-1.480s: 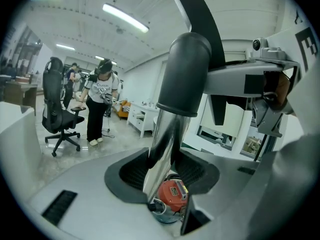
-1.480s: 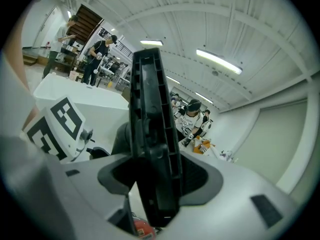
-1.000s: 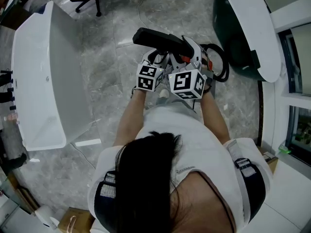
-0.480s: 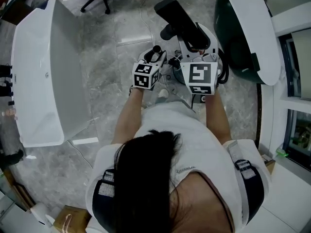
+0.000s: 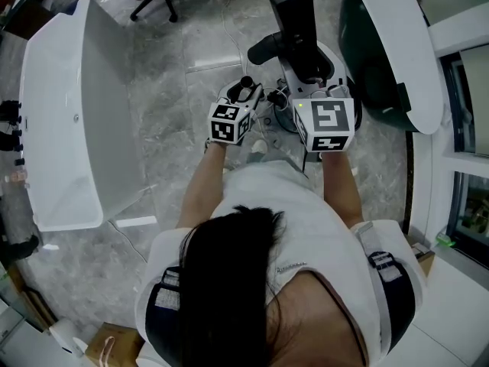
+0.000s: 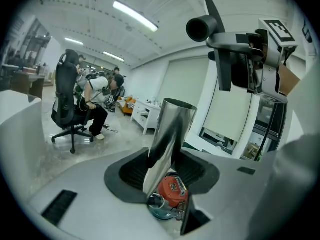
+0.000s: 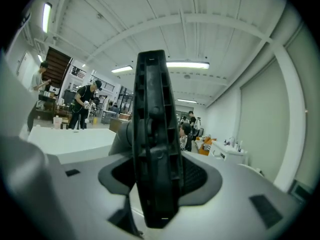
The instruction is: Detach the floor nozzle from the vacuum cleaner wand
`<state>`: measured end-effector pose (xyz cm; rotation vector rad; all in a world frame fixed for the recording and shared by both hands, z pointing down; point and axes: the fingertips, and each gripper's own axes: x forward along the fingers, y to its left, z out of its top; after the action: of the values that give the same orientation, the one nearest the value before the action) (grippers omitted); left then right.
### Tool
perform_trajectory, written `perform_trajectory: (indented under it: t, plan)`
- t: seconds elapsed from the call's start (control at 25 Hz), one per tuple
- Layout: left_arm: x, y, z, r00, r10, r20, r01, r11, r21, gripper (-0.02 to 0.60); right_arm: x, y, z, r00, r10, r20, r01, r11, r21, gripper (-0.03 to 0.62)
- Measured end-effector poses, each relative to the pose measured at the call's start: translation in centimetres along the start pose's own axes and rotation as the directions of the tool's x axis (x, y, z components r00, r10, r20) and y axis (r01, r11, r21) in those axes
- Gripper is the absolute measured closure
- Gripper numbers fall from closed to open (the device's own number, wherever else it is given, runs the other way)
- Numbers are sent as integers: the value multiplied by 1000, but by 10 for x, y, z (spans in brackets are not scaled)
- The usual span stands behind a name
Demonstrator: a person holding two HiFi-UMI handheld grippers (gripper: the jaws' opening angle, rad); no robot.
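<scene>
While the silver wand (image 6: 169, 134) is pinched in the left gripper (image 5: 244, 90), it should be held steady. To the right, the black floor nozzle (image 5: 298, 21) is clamped edgewise in the right gripper (image 5: 307, 75), up clear of the wand's open end. Detachment appears done, so the nozzle should be set down gently, grip unrelaxed.

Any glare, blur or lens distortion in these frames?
Left gripper view: strong fisheye bend, dark corners, mirror reflections on the metal wand. Right gripper view: same bend, floor nozzle close and dark, ceiling lights bright. Head view: evenly lit, no harsh shadows.
</scene>
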<state>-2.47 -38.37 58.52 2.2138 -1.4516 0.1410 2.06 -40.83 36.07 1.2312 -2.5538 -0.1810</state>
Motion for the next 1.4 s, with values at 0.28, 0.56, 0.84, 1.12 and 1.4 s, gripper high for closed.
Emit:
perform_trajectory:
  t: [0.28,0.56,0.84,1.12,1.4]
  plan:
    - [-1,5,1,1000,15,8,-14,1000,-14,417,-5,-10,-9,1000,-18,1,18,987,162,356]
    - [-2,5,0,1000,13,0,-13,1000,-19,416,-11,-32,-19,998,-59,3,55,945,323,356]
    - [-2,-1,-5,1000,-21,-4,20,998,-61,380,-11,-31,-24,999,-50,-1,48,937,347,356]
    - [-10,0,-3,999,-40,-5,40,996,-74,324,-12,-27,-30,998,-54,-11,55,930,363,356]
    - [-42,-1,4,998,-56,20,57,996,-66,311,-17,-23,-33,998,-67,-22,70,922,380,356]
